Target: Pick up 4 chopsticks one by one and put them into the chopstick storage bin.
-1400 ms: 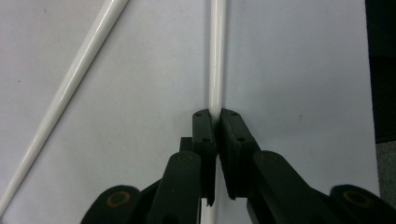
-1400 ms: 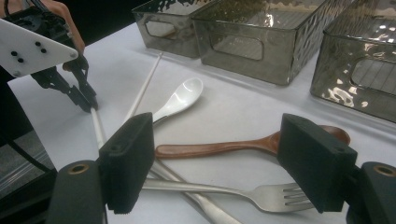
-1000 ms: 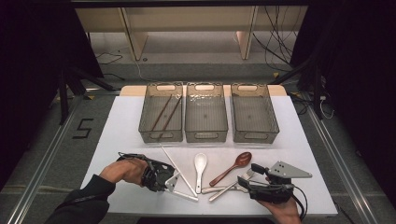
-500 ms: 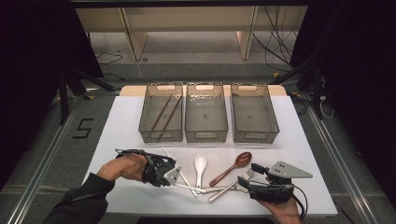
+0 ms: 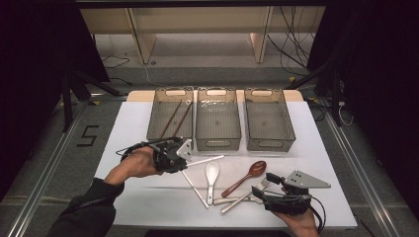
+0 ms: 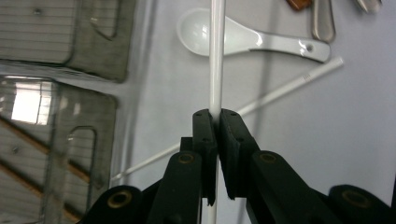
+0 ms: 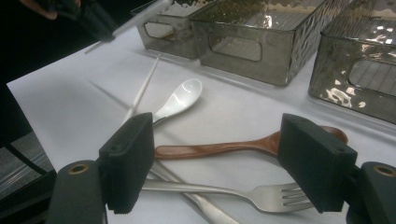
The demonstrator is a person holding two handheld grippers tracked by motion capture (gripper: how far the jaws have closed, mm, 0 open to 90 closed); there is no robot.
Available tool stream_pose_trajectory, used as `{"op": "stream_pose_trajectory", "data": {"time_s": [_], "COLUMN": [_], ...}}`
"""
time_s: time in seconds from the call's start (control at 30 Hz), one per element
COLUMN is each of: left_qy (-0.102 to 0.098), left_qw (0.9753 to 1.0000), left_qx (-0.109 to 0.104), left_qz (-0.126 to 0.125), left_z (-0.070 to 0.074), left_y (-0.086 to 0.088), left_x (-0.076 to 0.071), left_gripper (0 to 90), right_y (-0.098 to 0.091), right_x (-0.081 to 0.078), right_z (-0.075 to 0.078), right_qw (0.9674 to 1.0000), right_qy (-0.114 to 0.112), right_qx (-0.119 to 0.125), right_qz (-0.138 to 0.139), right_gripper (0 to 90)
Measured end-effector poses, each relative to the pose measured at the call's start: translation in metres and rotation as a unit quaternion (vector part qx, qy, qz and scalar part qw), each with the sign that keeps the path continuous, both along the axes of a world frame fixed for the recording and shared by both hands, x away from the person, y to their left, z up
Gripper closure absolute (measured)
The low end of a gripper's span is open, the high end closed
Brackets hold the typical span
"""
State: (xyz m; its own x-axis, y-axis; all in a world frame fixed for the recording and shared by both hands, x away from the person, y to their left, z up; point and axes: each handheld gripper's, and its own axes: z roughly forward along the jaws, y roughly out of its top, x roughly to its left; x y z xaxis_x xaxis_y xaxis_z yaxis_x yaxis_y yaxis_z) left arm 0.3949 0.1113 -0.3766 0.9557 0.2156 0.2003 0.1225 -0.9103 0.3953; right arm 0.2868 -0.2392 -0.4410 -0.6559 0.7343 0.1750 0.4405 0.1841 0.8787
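Note:
My left gripper (image 5: 180,159) is shut on a white chopstick (image 5: 207,159), held off the table just in front of the left bin (image 5: 154,121). In the left gripper view the chopstick (image 6: 216,60) runs straight up out of the closed gripper (image 6: 217,116). A second white chopstick (image 5: 195,188) lies on the table next to a white spoon (image 5: 212,173). My right gripper (image 5: 262,190) rests open near the front edge. A wooden spoon (image 7: 219,149) and a metal fork (image 7: 224,189) lie between its pads (image 7: 130,158), with nothing gripped.
Three smoked plastic bins stand in a row at the back. The left one holds two brown chopsticks (image 5: 175,118); the middle bin (image 5: 218,140) and the right bin (image 5: 269,140) look bare. A second metal utensil (image 5: 225,201) lies under the fork. White table (image 5: 133,138) all round.
My left gripper closed on a white chopstick, lifted it off the table and carried it back toward the bins. The right gripper stayed put.

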Motion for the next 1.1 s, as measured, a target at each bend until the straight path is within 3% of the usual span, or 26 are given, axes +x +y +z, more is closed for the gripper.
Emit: {"op": "stream_pose_trajectory", "data": {"time_s": [0.13,0.33,0.43,0.53,0.73,0.87,1.03,1.1], "left_qy": [0.001,-0.002,-0.006,-0.010,-0.021,-0.029,-0.040,-0.045], "left_qw": [0.9980,0.9901,0.9875,0.9828,0.9780,0.9732,0.9707,0.9685], "left_qx": [-0.032,-0.066,-0.070,-0.087,-0.091,-0.100,-0.096,-0.103], "left_qz": [0.053,0.124,0.141,0.163,0.187,0.205,0.216,0.223], "left_z": [0.011,0.024,0.029,0.034,0.040,0.044,0.048,0.049], "left_y": [0.004,0.012,0.014,0.016,0.019,0.021,0.022,0.022], "left_x": [0.014,0.038,0.048,0.058,0.074,0.085,0.095,0.097], "left_gripper": [85.1,85.1,85.2,85.2,85.2,85.1,85.2,85.2], "right_y": [0.000,0.000,0.000,0.000,-0.001,-0.001,-0.001,-0.002], "right_x": [0.000,0.000,0.000,0.000,0.000,0.000,0.000,0.000], "right_z": [0.000,0.000,0.000,0.000,0.000,0.000,0.000,0.000], "right_qw": [1.0000,1.0000,1.0000,1.0000,1.0000,1.0000,1.0000,1.0000], "right_qy": [0.000,0.001,0.001,-0.001,0.000,-0.002,-0.001,0.000], "right_qx": [0.000,0.000,0.001,0.001,0.002,0.000,0.001,0.001], "right_qz": [0.000,0.000,0.000,0.001,-0.001,0.001,0.000,0.000], "right_gripper": [28.2,28.2,28.2,28.2,28.2,28.2,28.2,28.2]}}
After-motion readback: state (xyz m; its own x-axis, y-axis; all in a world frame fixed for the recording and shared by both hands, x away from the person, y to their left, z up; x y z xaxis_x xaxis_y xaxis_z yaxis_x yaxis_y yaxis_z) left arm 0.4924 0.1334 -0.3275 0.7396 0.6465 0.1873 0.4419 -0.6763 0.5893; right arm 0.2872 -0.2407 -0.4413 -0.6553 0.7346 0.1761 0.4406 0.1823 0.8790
